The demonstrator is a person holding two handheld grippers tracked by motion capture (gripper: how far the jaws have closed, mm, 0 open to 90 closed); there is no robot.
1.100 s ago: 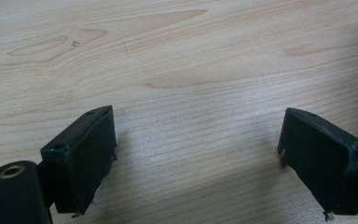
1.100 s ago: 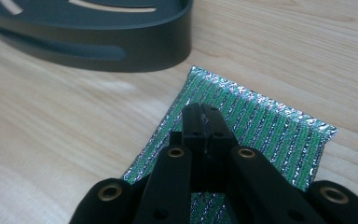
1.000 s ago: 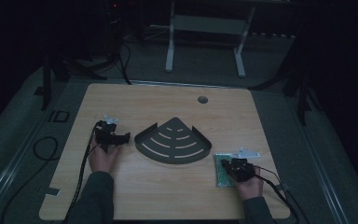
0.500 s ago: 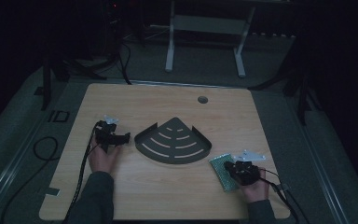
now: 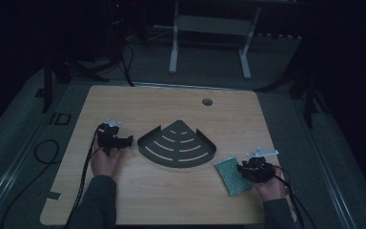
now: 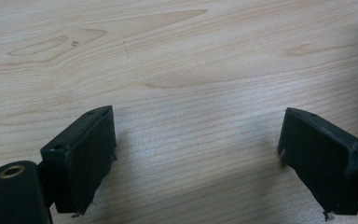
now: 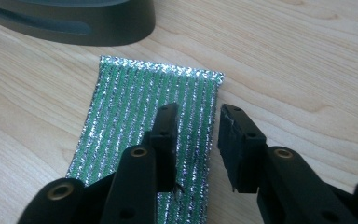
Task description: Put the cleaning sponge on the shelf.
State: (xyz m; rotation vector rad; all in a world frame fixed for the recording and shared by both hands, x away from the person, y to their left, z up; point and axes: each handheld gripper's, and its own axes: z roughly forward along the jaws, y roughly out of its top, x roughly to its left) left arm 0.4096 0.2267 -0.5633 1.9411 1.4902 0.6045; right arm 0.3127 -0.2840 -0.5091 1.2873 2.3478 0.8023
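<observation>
Your right gripper point(image 7: 196, 140), lower right of high view: jaws slightly apart, straddling right edge of green glittery sponge point(image 7: 140, 116), not clamped. Sponge flat on table point(image 5: 171, 105), just right of dark fan-shaped rack point(image 5: 177, 143). Your left gripper point(image 6: 196, 154), left of rack: jaws wide apart over bare wood.

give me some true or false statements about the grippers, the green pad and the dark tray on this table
1. The left gripper has its jaws spread wide over bare wood. True.
2. The green sparkly pad lies inside the dark fan-shaped tray. False: it lies flat on the table, beside the tray's rim.
3. The right gripper is at the pad's edge, one jaw over the pad. True.
4. The right gripper has lifted the pad off the table. False: the pad lies flat, jaws slightly apart.
5. The tray holds several objects. False: it looks empty.
</observation>
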